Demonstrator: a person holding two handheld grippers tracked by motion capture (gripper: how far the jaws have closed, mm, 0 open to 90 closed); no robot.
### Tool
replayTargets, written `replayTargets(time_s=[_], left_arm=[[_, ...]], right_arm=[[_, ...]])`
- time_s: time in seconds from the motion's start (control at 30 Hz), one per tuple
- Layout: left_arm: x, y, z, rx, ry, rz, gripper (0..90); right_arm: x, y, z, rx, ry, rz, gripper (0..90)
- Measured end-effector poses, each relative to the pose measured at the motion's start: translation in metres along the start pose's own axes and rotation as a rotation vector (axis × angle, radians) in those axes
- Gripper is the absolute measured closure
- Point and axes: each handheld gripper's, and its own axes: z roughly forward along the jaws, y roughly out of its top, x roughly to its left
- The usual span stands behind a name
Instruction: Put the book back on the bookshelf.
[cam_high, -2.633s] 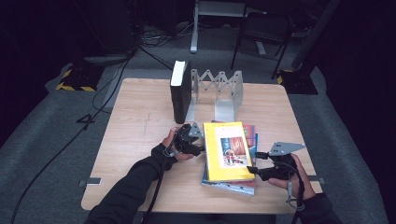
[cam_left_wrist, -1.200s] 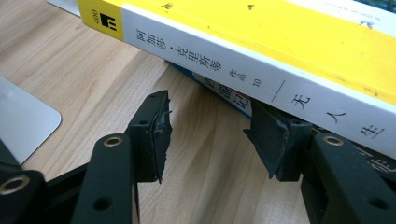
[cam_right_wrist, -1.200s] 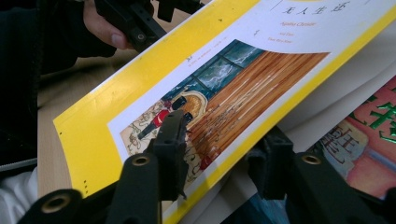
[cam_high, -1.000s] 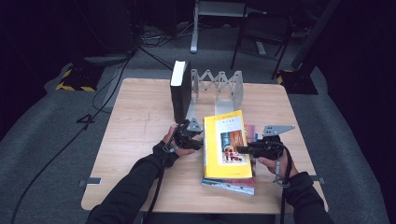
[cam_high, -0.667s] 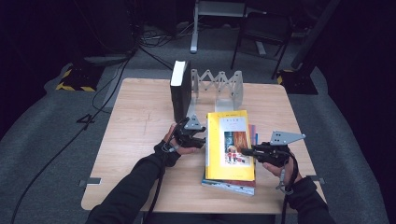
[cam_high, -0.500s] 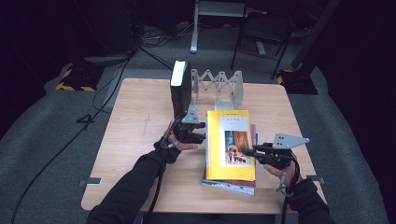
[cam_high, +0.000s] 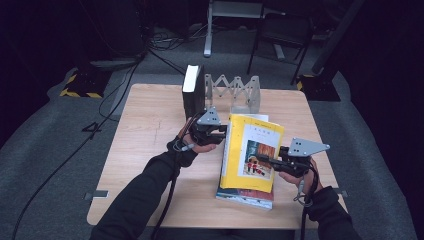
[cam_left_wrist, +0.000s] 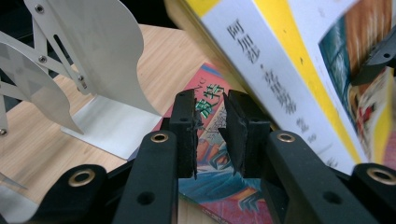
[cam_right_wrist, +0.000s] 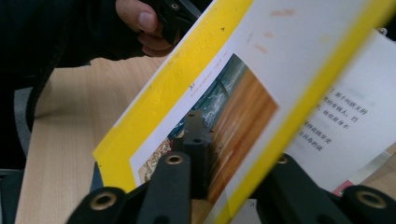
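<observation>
A yellow book (cam_high: 252, 150) is tilted up off a small stack, with a red-covered book (cam_high: 245, 195) beneath it. My right gripper (cam_high: 264, 160) is shut on its right edge. In the right gripper view one jaw lies on the cover picture of the yellow book (cam_right_wrist: 196, 79) and the other is hidden behind the edge, around my right gripper (cam_right_wrist: 233, 140). My left gripper (cam_high: 220, 131) sits by the book's spine side. In the left gripper view my left gripper (cam_left_wrist: 210, 121) has its jaws nearly together with nothing between them. The yellow book's spine (cam_left_wrist: 280, 70) rises to the right, and the red book (cam_left_wrist: 219, 186) lies behind.
A thick black book (cam_high: 192, 92) stands upright at the left end of a folding metal book rack (cam_high: 235, 90) near the table's far edge. The rack's white plates (cam_left_wrist: 93, 56) stand close to the left gripper. Bare wood of the table (cam_high: 145, 125) lies to the left.
My right gripper moved in from the table's right side and shut on the yellow book's right edge. The book has shifted toward the rack and tilted up. My left gripper edged toward the rack.
</observation>
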Motion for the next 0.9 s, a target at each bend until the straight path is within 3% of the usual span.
replayTargets(time_s=[0.2, 0.33, 0.5, 0.6, 0.7, 0.73, 0.83, 0.9], left_arm=[[-0.004, 0.002, -0.007, 0.021, 0.053, 0.024, 65.9], [-0.016, -0.004, -0.02, 0.025, 0.115, 0.036, 57.2], [-0.031, -0.016, -0.033, 0.059, 0.137, 0.048, 48.0], [-0.045, -0.029, -0.037, 0.086, 0.086, 0.055, 42.4], [-0.053, -0.035, -0.038, 0.106, 0.07, 0.062, 39.2], [-0.062, -0.041, -0.036, 0.125, 0.028, 0.048, 35.4], [-0.07, -0.046, -0.033, 0.15, -0.006, 0.044, 32.0], [-0.079, -0.052, -0.028, 0.155, -0.057, 0.035, 30.5]], right_arm=[[0.008, -0.001, 0.0, -0.005, -0.027, -0.025, 85.5], [0.02, -0.001, -0.001, -0.015, -0.061, -0.073, 86.2], [0.029, -0.001, -0.005, -0.021, -0.09, -0.103, 86.3], [0.031, -0.004, -0.008, -0.035, -0.104, -0.098, 86.3], [0.031, -0.005, -0.008, -0.036, -0.109, -0.096, 86.2], [0.032, -0.005, -0.008, -0.038, -0.112, -0.101, 86.2], [0.033, -0.006, -0.009, -0.039, -0.117, -0.108, 86.1], [0.034, -0.006, -0.009, -0.043, -0.12, -0.108, 86.1]])
